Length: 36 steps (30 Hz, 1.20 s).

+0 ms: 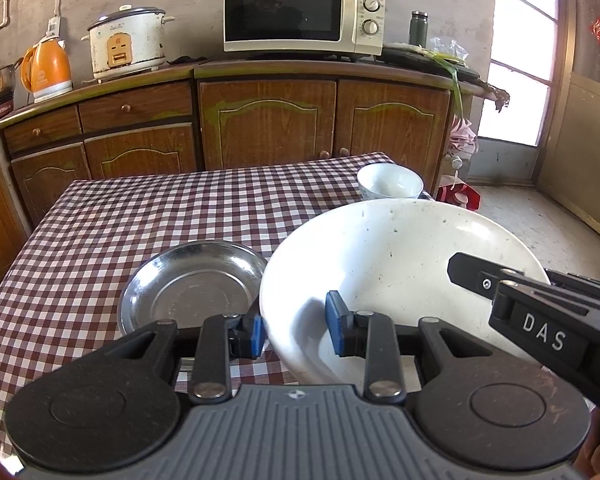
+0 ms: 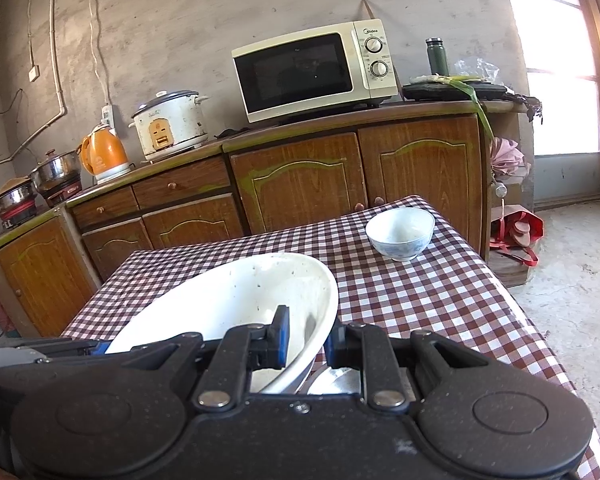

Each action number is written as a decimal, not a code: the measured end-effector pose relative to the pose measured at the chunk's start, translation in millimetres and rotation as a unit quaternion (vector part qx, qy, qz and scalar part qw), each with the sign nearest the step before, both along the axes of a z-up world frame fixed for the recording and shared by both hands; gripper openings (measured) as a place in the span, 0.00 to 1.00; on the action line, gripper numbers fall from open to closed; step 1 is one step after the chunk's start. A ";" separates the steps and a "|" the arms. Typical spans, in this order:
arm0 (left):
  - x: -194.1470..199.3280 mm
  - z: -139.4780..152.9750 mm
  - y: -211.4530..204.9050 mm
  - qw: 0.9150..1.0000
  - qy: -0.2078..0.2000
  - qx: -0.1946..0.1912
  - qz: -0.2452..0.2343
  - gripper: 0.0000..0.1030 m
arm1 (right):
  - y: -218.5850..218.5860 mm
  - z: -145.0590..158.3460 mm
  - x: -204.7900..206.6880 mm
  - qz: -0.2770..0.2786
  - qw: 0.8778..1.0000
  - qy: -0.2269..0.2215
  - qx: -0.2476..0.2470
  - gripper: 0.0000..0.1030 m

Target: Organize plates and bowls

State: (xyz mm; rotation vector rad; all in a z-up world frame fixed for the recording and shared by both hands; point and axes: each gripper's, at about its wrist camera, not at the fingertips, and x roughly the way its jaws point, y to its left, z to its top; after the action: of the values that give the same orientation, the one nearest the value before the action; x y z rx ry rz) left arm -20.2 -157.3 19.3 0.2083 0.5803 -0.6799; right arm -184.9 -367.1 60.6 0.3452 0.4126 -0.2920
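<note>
1. Right, big white bowl (image 1: 400,280) sits lower right of the left wrist frame, tilted, its near rim lifted off the checkered tablecloth (image 1: 140,216); in the right wrist frame the same bowl fills the lower centre (image 2: 240,296).
2. Left gripper (image 1: 298,334) straddles the bowl's near-left rim: one blue pad outside, the other pad (image 1: 336,320) inside, a clear gap to the wall, so partly open, not clamped.
3. Right gripper (image 2: 306,340) has its fingers narrowly spaced on the bowl's right rim, one pad inside, one outside; looks pinched on it, though contact is hard to confirm. It also shows at right edge of the left wrist frame (image 1: 540,304).
4. Steel plate (image 1: 192,284) lies flat just left of the bowl, lower centre-left; something metallic under the bowl in the right wrist frame, probably another dish.
5. Small blue-white bowl (image 2: 400,232) stands upright near the table's far right corner, well apart.
6. Behind: wooden cabinet (image 1: 268,120), microwave (image 1: 304,12), rice cooker (image 1: 128,40), orange kettle (image 1: 48,68).
</note>
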 end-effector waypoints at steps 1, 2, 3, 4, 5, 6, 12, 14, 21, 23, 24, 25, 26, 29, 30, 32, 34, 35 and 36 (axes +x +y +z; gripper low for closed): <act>-0.7 0.0 -0.6 1.000 -0.001 0.000 -0.001 0.30 | -0.4 0.1 -0.9 -0.001 1.000 0.000 0.000 0.22; -1.6 0.0 -1.3 1.000 -0.002 0.001 -0.003 0.31 | 1.4 0.5 -2.1 -0.003 1.000 0.000 -0.001 0.22; -2.4 -0.3 -1.9 1.000 -0.003 0.001 -0.005 0.30 | 0.9 0.4 -2.7 -0.004 1.000 -0.001 -0.001 0.22; -3.1 -0.5 -2.4 1.000 -0.003 0.001 -0.006 0.30 | 0.4 0.3 -4.0 -0.005 1.000 -0.001 0.000 0.22; -3.9 -0.7 -3.0 1.000 -0.003 0.001 -0.008 0.30 | 0.0 0.3 -5.1 -0.006 1.000 -0.001 0.000 0.22; -4.8 -1.0 -3.6 1.000 -0.003 0.001 -0.010 0.31 | 0.0 0.2 -6.1 -0.008 1.000 -0.001 0.000 0.22; -9.2 -1.9 -6.9 1.000 -0.005 0.002 -0.020 0.31 | -2.9 -0.1 -13.0 -0.016 1.000 0.000 -0.001 0.22; -10.7 -1.8 -7.9 1.000 -0.005 0.002 -0.023 0.31 | -3.9 -0.4 -15.2 -0.019 1.000 0.000 -0.001 0.22; -14.6 -3.4 -11.8 0.999 -0.006 0.003 -0.035 0.31 | -7.6 -1.6 -23.4 -0.030 1.000 0.001 -0.003 0.22; -16.6 -3.8 -13.6 0.999 -0.007 0.003 -0.039 0.31 | -9.1 -2.1 -25.8 -0.033 0.999 0.002 -0.003 0.22; -17.5 -4.2 -14.7 0.999 -0.007 0.003 -0.041 0.31 | -9.9 -2.4 -27.3 -0.035 0.999 0.002 -0.003 0.22; -18.3 -4.7 -15.8 0.999 -0.007 0.004 -0.044 0.31 | -10.8 -2.7 -28.6 -0.037 0.999 0.002 -0.002 0.22; -19.2 -5.3 -16.9 0.999 -0.007 0.004 -0.047 0.31 | -11.6 -3.0 -30.0 -0.040 0.999 0.003 -0.003 0.22; -22.2 -6.3 -20.1 0.998 -0.009 0.005 -0.055 0.31 | -14.7 -4.0 -34.2 -0.046 0.999 0.003 -0.002 0.22; -22.9 -6.7 -21.4 0.998 -0.008 0.006 -0.057 0.31 | -15.7 -4.5 -35.7 -0.048 0.999 0.004 -0.002 0.22; -24.4 -7.8 -23.5 0.998 -0.009 0.007 -0.061 0.31 | -18.0 -5.5 -38.7 -0.052 0.999 0.005 -0.001 0.22; -25.1 -8.4 -25.2 0.998 -0.009 0.007 -0.066 0.31 | -20.2 -6.6 -41.8 -0.056 0.998 0.005 0.000 0.22; -25.4 -8.8 -26.1 0.998 -0.009 0.007 -0.068 0.31 | -21.1 -6.9 -43.1 -0.058 0.998 0.005 0.000 0.22; -26.0 -9.3 -26.9 0.997 -0.010 0.007 -0.070 0.31 | -22.1 -7.3 -44.3 -0.059 0.998 0.005 0.000 0.22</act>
State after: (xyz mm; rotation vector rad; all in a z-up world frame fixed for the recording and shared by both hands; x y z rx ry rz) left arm -46.2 -184.2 10.0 0.2709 0.5550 -0.8080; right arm -229.3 -389.2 53.3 0.3683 0.4032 -0.4099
